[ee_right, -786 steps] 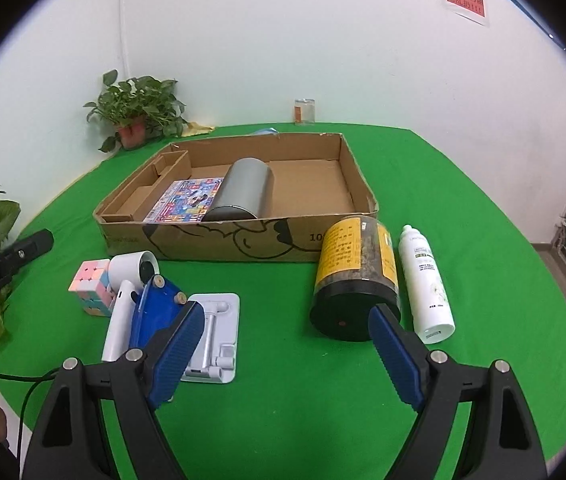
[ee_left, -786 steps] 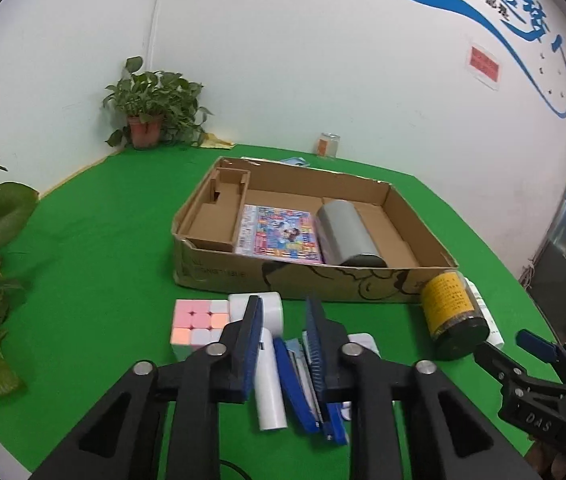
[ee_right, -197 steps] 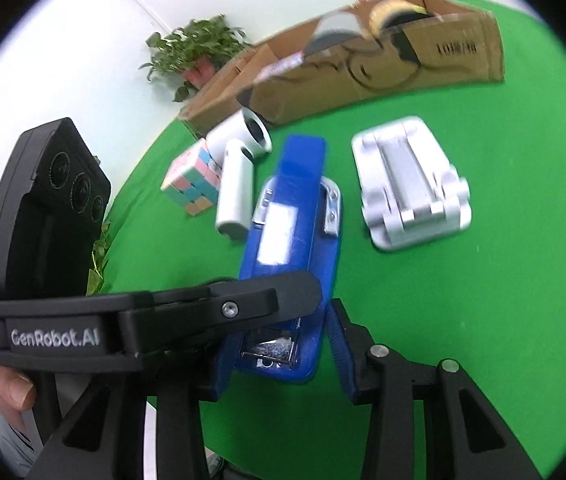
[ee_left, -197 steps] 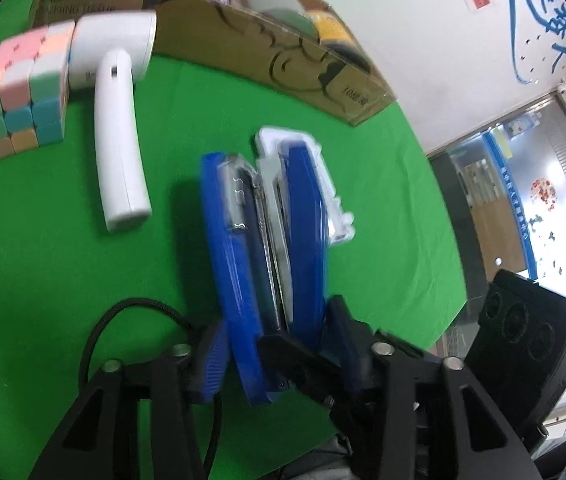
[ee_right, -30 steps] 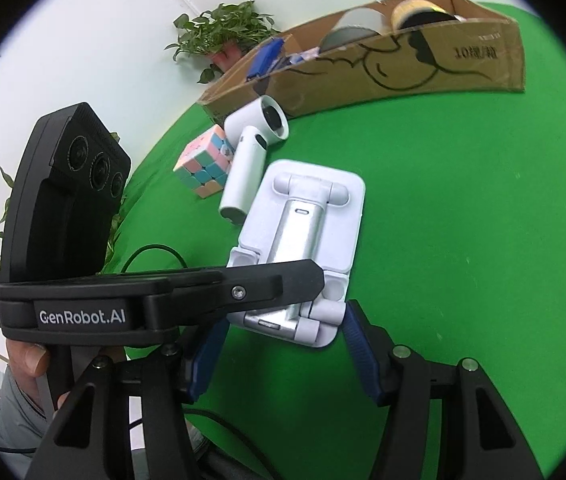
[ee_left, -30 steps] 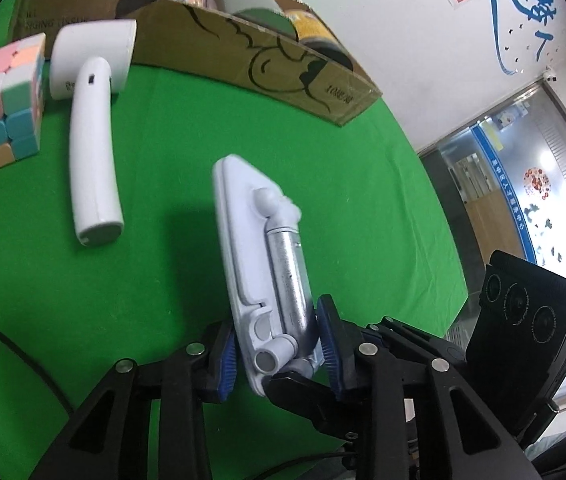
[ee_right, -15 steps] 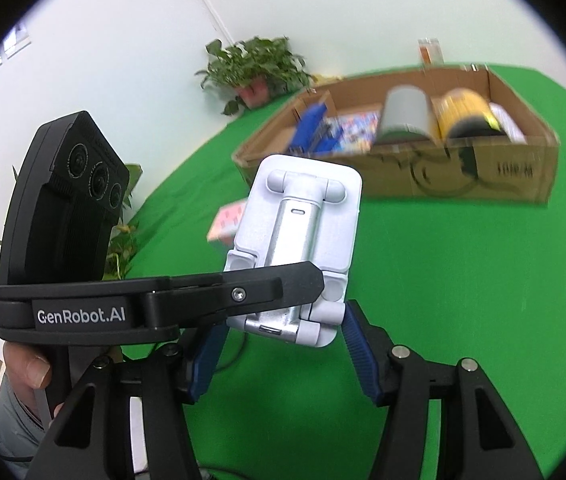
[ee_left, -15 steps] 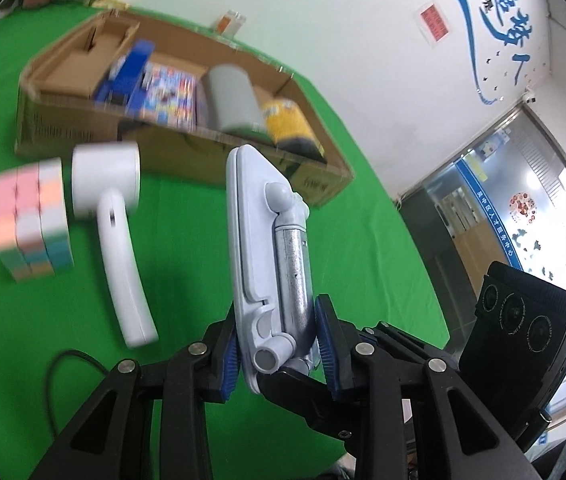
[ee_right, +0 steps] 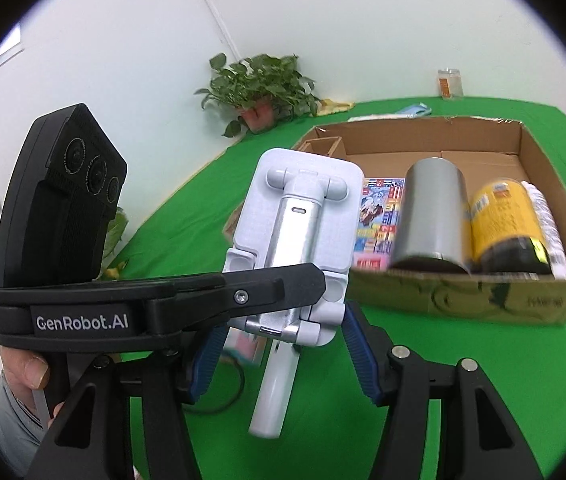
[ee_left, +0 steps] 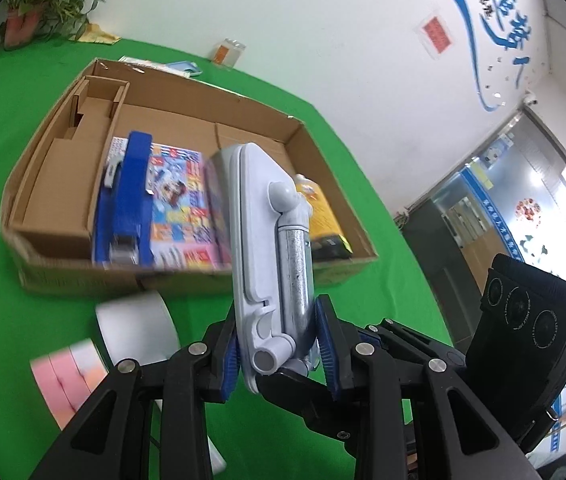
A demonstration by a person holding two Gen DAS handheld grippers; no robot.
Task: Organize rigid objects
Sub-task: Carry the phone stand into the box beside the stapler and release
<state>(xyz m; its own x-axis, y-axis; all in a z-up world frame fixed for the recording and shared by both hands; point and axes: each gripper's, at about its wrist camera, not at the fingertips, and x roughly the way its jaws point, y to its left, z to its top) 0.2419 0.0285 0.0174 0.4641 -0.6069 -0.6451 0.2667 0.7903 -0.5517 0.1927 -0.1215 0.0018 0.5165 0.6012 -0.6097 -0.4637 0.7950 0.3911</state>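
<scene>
Left wrist view, your left gripper [ee_left: 279, 354] clamped on the white folding stand [ee_left: 267, 236], your right gripper [ee_right: 283, 350] pinching its sides too, stand lifted above the green table [ee_right: 423, 360], cardboard box [ee_left: 211, 280] just beyond.

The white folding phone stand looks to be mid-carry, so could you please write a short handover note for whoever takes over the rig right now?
Left gripper: jaws shut on the near end of the white folding phone stand, held in the air in front of the box.
Right gripper: its jaws bracket the same stand; actual contact is unclear.
Done, inside the shallow cardboard box: blue stapler, colourful booklet, grey metal cylinder, yellow-labelled jar, white bottle.
Left: place the stand in the box, then the white handheld device and the pastel puzzle cube, both on the green table.
</scene>
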